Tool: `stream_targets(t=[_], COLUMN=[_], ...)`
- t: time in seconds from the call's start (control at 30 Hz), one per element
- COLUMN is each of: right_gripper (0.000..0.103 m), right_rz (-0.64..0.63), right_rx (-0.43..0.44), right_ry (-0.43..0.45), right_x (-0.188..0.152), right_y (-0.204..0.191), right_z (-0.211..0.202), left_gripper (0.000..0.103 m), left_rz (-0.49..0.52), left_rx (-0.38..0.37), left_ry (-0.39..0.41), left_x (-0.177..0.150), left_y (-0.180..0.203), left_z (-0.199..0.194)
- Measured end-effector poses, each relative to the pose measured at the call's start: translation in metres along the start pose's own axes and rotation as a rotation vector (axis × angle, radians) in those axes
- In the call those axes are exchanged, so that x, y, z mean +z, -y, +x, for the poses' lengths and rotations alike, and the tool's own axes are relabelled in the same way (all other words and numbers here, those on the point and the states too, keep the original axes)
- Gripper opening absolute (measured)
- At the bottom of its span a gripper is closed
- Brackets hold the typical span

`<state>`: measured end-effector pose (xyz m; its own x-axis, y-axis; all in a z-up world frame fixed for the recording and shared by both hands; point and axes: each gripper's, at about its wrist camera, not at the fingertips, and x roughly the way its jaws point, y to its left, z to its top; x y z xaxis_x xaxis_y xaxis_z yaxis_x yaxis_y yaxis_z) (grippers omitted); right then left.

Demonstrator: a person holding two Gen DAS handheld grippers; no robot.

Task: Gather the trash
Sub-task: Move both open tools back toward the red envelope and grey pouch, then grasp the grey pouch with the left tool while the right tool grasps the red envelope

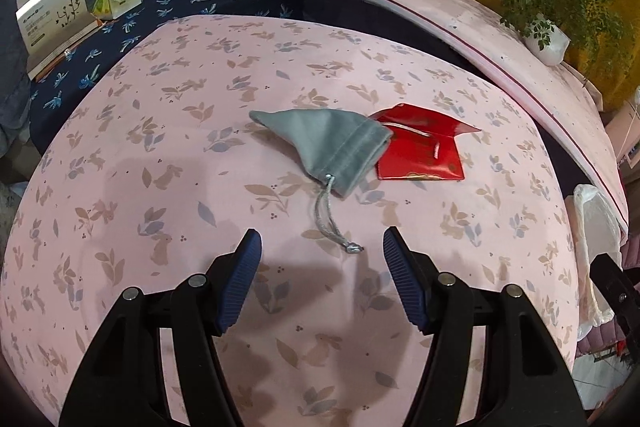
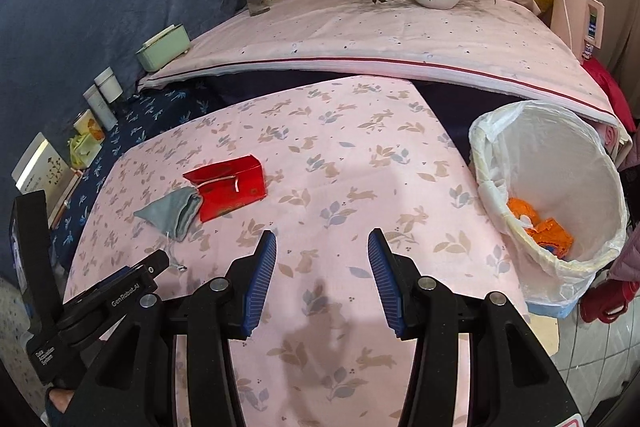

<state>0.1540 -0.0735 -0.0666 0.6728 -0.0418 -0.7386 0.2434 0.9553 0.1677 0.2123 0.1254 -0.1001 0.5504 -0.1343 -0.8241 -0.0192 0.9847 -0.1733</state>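
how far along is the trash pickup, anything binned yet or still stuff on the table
Done: orange scraps already lie in the lined bin beside the table. In hand: nothing; the left claw and right claw are both open and empty above the pink cloth. Left: the grey drawstring pouch and the red envelope it overlaps are on the table.

The right tool fills the lower centre of the frame, its blue pads apart with nothing between them, above the pink rabbit-print surface. Left of centre a red envelope lies flat, its lower left corner touching a grey drawstring pouch. At the right edge stands a white-lined trash bin holding orange scraps. The left tool enters at lower left
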Motion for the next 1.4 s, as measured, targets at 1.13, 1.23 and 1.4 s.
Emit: stream_targets(t=[1.13, 1.23, 1.4], right_gripper=[0.047, 0.047, 0.047], right_rz=[0.019, 0.037, 0.034], right_rx=[0.048, 0.069, 0.092], right_ry=[-0.128, -0.149, -0.165], right_x=[0.059, 0.053, 0.041], right_y=[-0.069, -0.068, -0.070], right_z=[0.146, 0.152, 0.155], left_gripper=[0.006, 0.006, 0.006], left_rz=[-0.028, -0.029, -0.020], left_rx=[-0.084, -0.083, -0.086], left_ry=[-0.054, -0.053, -0.054], left_x=[0.048, 0.052, 0.055], left_y=[-0.015, -0.017, -0.015], left_z=[0.052, 0.056, 0.061])
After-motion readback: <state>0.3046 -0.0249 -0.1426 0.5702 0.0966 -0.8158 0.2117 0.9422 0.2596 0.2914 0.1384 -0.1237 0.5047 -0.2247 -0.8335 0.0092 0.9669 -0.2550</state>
